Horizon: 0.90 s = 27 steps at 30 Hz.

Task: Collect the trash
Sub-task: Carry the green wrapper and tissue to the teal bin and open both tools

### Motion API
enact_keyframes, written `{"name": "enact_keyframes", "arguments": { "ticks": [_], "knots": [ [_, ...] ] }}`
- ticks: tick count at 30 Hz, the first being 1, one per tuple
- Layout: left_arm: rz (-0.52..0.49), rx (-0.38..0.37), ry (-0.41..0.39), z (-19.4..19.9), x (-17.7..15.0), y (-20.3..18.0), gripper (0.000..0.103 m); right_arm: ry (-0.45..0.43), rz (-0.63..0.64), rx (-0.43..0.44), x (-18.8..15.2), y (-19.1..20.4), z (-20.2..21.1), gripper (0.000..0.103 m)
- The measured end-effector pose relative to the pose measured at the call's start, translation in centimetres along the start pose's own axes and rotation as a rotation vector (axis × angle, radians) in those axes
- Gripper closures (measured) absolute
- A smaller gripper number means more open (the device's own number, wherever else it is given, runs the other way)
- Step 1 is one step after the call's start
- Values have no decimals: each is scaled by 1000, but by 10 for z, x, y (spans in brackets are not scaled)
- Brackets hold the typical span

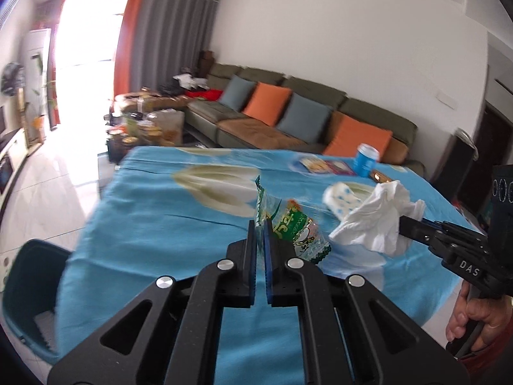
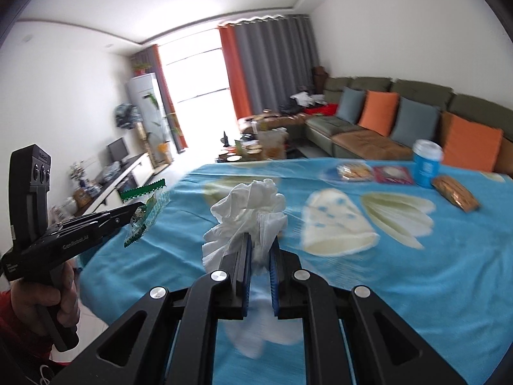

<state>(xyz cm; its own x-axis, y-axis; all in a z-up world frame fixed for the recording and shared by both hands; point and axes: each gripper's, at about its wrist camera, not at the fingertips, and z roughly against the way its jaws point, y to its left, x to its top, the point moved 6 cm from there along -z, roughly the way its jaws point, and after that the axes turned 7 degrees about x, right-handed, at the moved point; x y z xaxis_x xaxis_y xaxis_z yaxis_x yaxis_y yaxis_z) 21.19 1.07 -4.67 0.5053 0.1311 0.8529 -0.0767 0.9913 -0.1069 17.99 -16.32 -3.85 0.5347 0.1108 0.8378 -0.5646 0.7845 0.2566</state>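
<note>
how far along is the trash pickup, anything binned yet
Whether anything is binned cannot be told. In hand: the left gripper is shut on a green wrapper, the right gripper on a crumpled tissue. Left: drop both in the dark bin; packets remain on the table.

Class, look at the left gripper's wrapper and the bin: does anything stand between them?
Nothing visible does. The left gripper holds the wrapper above the blue tablecloth; the bin stands on the floor by the table's left edge, its opening uncovered.
</note>
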Motion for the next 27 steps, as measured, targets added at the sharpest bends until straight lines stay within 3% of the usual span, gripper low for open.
{"name": "enact_keyframes", "arguments": {
  "ticks": [18, 27],
  "knots": [
    [154, 311, -117, 120, -15, 145, 99, 45, 229, 303, 25, 140, -49, 94],
    [209, 412, -103, 157, -35, 197, 99, 79, 294, 410, 36, 192, -83, 94]
  ]
}}
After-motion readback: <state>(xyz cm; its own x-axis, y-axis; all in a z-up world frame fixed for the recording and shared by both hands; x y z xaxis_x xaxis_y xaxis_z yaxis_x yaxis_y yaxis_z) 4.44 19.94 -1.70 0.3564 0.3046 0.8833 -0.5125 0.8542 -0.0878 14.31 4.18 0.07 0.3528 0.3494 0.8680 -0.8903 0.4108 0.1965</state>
